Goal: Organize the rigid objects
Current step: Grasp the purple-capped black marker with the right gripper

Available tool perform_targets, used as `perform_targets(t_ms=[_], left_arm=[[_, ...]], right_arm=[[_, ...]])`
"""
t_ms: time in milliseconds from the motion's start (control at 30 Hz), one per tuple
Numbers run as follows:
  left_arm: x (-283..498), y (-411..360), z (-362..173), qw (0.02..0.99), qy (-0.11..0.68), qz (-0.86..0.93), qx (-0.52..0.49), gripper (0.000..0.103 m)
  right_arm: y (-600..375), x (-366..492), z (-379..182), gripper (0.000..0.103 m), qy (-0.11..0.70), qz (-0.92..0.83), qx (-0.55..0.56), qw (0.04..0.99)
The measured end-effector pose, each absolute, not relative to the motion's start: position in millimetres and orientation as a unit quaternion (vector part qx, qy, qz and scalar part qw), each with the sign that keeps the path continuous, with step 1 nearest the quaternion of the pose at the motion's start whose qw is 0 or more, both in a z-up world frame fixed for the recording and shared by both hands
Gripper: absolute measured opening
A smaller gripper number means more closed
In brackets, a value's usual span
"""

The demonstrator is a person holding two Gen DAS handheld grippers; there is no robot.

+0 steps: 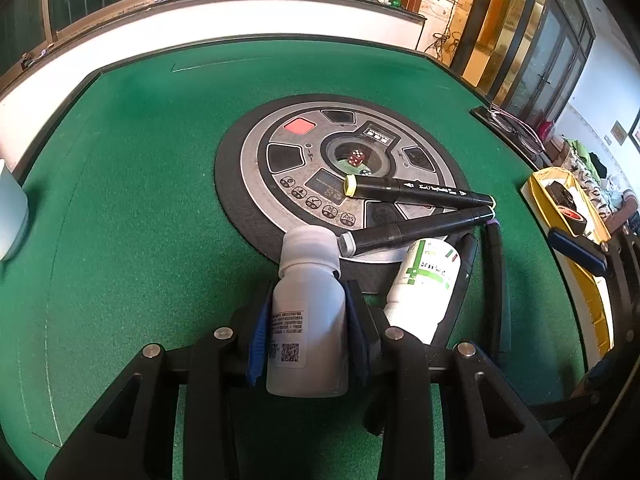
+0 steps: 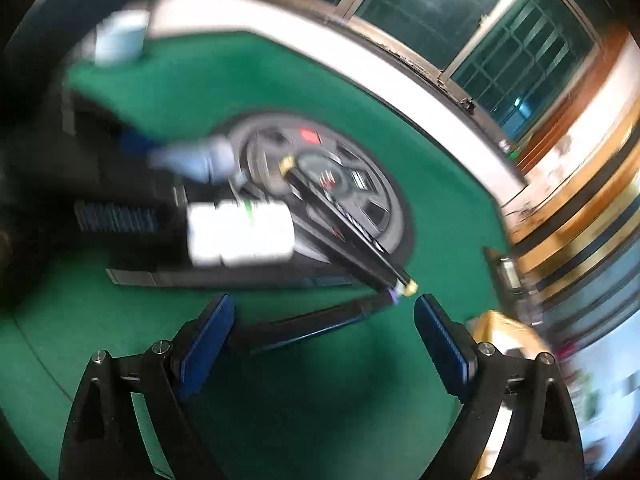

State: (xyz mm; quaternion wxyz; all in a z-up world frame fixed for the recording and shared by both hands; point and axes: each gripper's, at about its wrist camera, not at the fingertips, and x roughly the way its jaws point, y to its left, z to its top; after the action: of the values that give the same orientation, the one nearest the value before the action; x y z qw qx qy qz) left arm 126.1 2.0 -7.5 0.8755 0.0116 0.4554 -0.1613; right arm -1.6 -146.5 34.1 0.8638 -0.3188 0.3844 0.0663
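1. You are working over a green felt table (image 1: 132, 184) with a dark raised rim along its far edge.
2. At the table's middle sits a round control panel (image 1: 280, 184) on a dark disc, flush with the felt, with dice (image 1: 356, 157) under its central dome.
3. Two black markers (image 1: 420, 192) lie across the panel's near-right part, their right tips close together.
4. A white bottle with a green label (image 1: 424, 284) lies on its side at the panel's near edge.
5. Two more black markers (image 1: 496, 280) lie on the felt just right of that bottle.
6. A pale container (image 1: 12, 216) stands at the table's left edge.
7. Eyeglasses (image 1: 516, 128) rest on the right rim.
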Motion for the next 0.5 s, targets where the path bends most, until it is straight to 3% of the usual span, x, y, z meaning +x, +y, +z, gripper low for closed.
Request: perform_targets(t_ms=[133,267,333,400,500], left_arm=[[126,2,-8,0.875,0.455,-0.162,0.014,0.032],[124,0,-8,0.876,0.453,-0.162,0.025,0.032],[123,-1,-8,0.876,0.453,-0.163,0.032,0.032],[122,-1,-8,0.875,0.455,-0.161,0.035,0.032],[120,-2,-7,0.874,0.457,-0.160,0.047,0.032]], right_arm=[[-167,-8,35,0.088,0.393,0.045,-0.325,0.859],[-214,5,43,0.087,0.434,0.043,-0.219,0.873],[-239,14,44,0.082,0.462,0.053,-0.146,0.873],[-255,20,41,0.060,0.486,0.073,-0.092,0.866],[-256,18,39,0.035,0.490,0.090,-0.078,0.863]])
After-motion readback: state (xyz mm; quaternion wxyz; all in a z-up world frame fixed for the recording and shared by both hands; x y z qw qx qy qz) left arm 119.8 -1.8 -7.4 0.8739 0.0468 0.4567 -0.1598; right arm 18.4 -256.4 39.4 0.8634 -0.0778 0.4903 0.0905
